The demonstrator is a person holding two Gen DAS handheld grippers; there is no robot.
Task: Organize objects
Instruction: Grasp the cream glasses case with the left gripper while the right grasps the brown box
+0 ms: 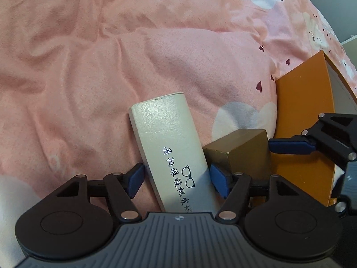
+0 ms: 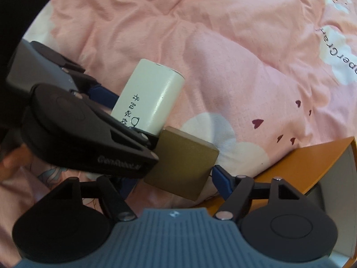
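- Left wrist view: the left tool [image 1: 177, 179] stands released, its blue pads either side of one cream leatherette glasses case with printed characters [image 1: 171, 147], which lies on the pink patterned bed quilt [image 1: 89, 67]. One small gold cardboard box [image 1: 243, 151] sits just beside the case, and one orange open cardboard box [image 1: 303, 120] lies toward the quilt's right edge.
- Right wrist view: the right tool [image 2: 173, 184] is also released, straddling the gold box without pressing it.
- Judgement: both items look just set down or about to be gripped; next likely calls for closing on one and carrying it into the orange box.
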